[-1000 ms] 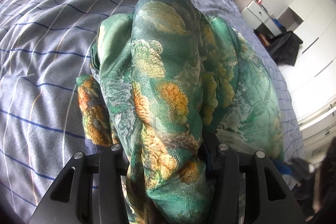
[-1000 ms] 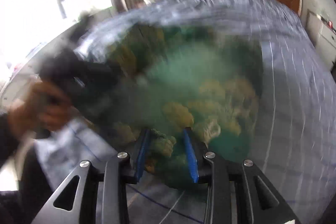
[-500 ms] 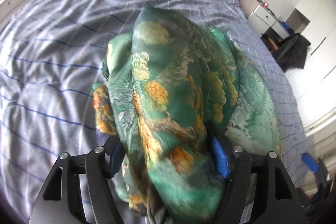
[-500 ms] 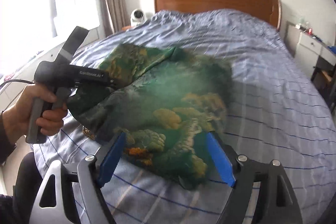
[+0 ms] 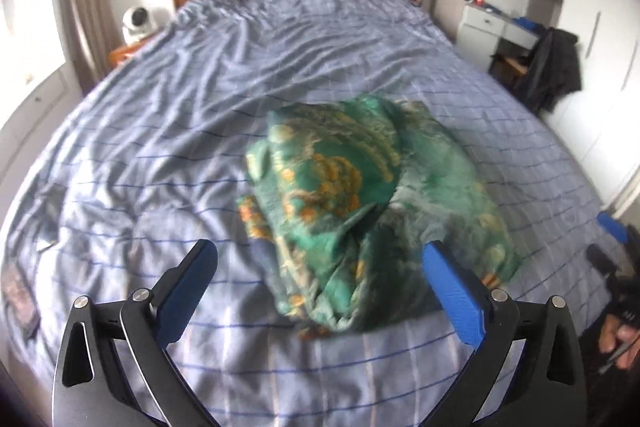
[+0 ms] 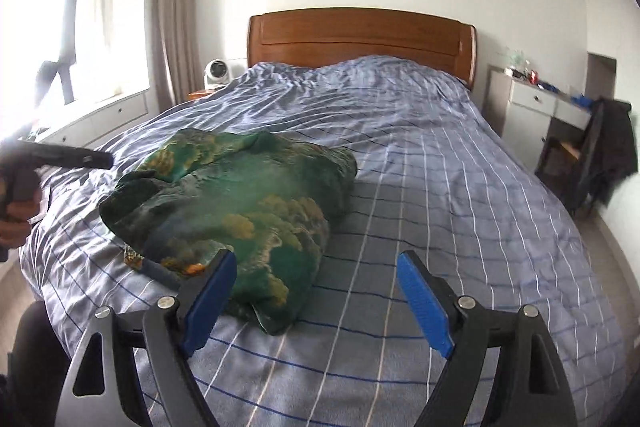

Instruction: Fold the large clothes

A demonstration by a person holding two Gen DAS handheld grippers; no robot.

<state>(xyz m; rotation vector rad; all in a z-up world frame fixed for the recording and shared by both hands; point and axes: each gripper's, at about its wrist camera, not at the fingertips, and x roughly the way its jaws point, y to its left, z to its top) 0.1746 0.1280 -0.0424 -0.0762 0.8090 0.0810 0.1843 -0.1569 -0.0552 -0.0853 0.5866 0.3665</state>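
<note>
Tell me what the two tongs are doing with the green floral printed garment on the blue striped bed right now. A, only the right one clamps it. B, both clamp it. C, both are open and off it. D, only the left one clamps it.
C: the left tongs and right tongs both stand wide open with nothing between their blue pads, while the green floral printed garment lies bundled on the blue striped bed.

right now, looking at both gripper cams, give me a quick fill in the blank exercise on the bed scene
1. The green garment lies bunched on the ____ bedspread.
2. The left gripper is ____, holding nothing.
3. The right gripper has ____ pads.
4. The wooden headboard stands at the ____ end of the bed.

Missing words: striped; open; blue; far
</note>
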